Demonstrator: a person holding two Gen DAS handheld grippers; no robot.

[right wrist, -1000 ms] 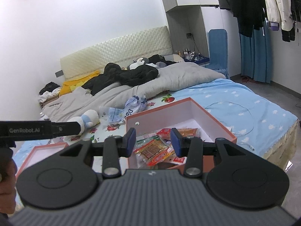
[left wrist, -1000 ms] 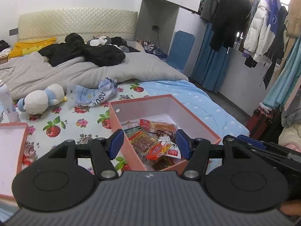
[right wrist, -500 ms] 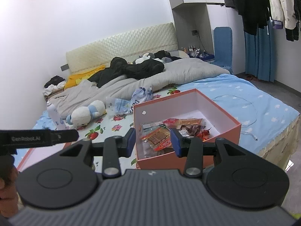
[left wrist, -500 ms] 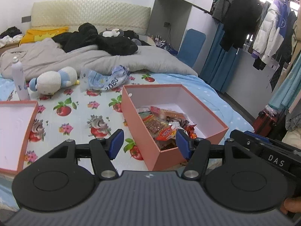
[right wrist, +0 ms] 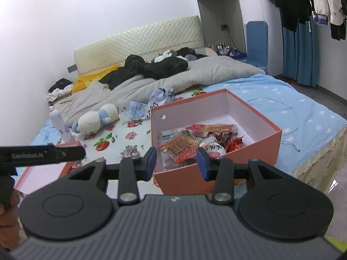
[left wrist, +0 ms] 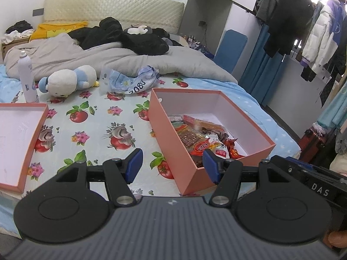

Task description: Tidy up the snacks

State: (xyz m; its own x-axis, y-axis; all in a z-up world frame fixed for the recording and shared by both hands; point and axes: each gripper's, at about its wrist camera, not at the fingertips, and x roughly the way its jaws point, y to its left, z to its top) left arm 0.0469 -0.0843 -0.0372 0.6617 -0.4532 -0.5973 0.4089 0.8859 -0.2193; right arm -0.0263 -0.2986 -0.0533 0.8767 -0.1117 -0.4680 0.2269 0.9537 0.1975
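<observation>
An open salmon-pink box (left wrist: 173,134) (right wrist: 216,179) stands on the bed near its foot edge. Several snack packets (left wrist: 199,140) (right wrist: 195,143) lie in its near half. The box lid (left wrist: 19,138) (right wrist: 43,173) lies upside down on the bed to the left. My left gripper (left wrist: 171,166) is open and empty, held back from the box's near corner. My right gripper (right wrist: 176,162) is open and empty, in front of the box's near wall. Neither touches the box.
A plush toy (left wrist: 67,80), a white spray bottle (left wrist: 27,73) and a crumpled blue-white bag (left wrist: 132,81) lie on the fruit-print sheet beyond. A grey duvet and dark clothes cover the bed's head end. Coats hang at the right (left wrist: 303,21). A red suitcase (left wrist: 312,143) stands on the floor.
Both grippers have pulled back and risen from the box. The box now sits further ahead and more of the bed and lid shows. Both jaws stay open.
</observation>
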